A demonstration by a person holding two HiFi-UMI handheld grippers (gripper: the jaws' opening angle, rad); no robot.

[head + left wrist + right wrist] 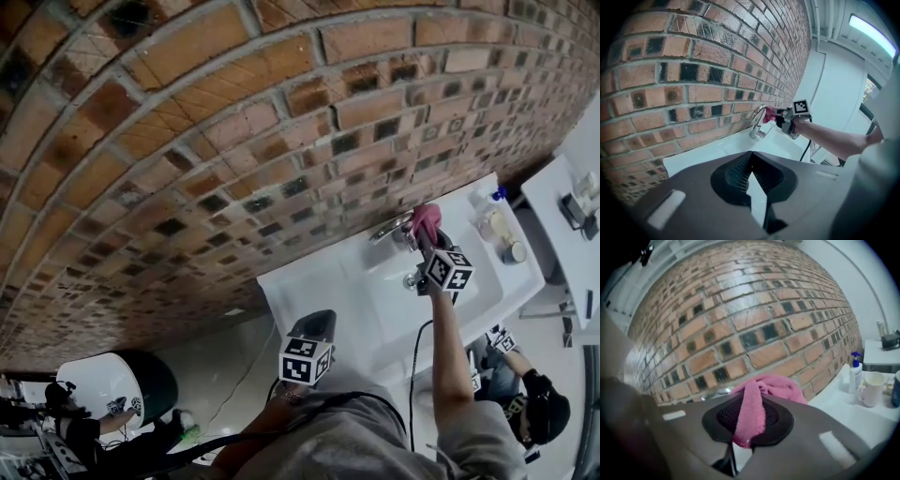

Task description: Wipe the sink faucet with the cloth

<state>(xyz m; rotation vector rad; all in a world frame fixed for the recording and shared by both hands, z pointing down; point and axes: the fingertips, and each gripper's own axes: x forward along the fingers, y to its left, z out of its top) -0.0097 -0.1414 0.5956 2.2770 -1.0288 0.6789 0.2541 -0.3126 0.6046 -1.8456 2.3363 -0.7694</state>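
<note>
Stretches right arm toward one o'clock, right gripper (419,239) clamped on pink cloth (427,218) at the faucet (388,229); holds left gripper (317,322) at six o'clock, jaws together, empty.

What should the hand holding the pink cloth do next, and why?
Probably slide the pink cloth down along the faucet: the right gripper is clamped on the cloth, which sits at the top of the spout's curve. The left gripper is shut, empty, held back.

Fluffy pink terry cloth (752,413), nubbly and matt; curved chrome metal faucet (758,119) gleams; white sink (328,291) glossy-smooth; red brick wall (187,141) rough.
</note>
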